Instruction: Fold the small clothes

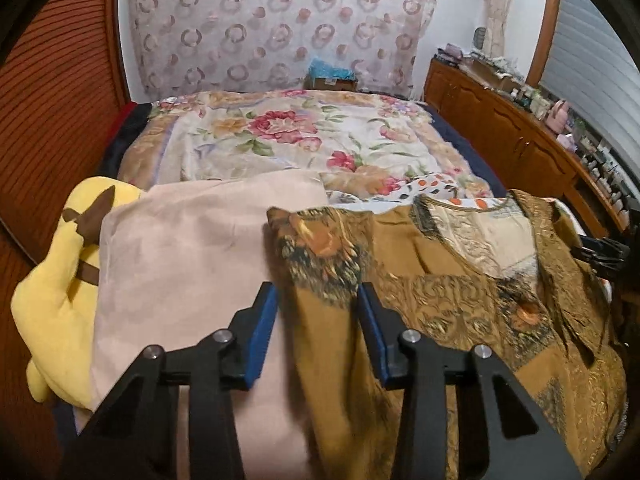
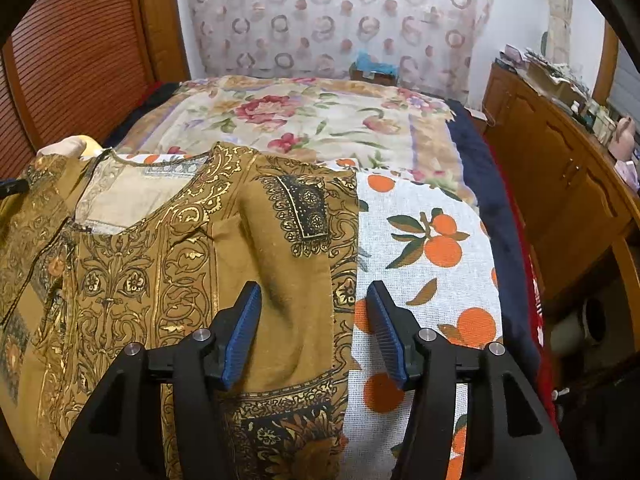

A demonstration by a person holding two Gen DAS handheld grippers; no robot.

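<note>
My left gripper points down toward the bed, its two blue-padded jaws spread apart. The left edge of a mustard-brown printed tunic lies in the gap below them, but the pads do not press on the cloth. The picture is slightly blurred here.

My right gripper also points down, jaws spread wide. Under the gap lies the right edge of the same tunic, with its folded-in sleeve running up between the jaws. The pads are clear of the fabric, pinching nothing.

The tunic lies flat near the foot of the bed, neckline away from me, showing a pale lining inside the collar. Gold scrollwork and dark paisley patches cover it. In the left view its left sleeve is turned in over the body.

Beneath the tunic is a white cloth printed with oranges, which shows bare to the right of the garment. To the left, touching the tunic's edge, is a plain pink cloth. Beside that, at the bed's left edge, sits a yellow plush toy with brown markings.

Farther off, a floral quilt covers the bed. Behind it hangs a curtain patterned with rings. A wooden cabinet crowded with small items runs along the right wall.
</note>
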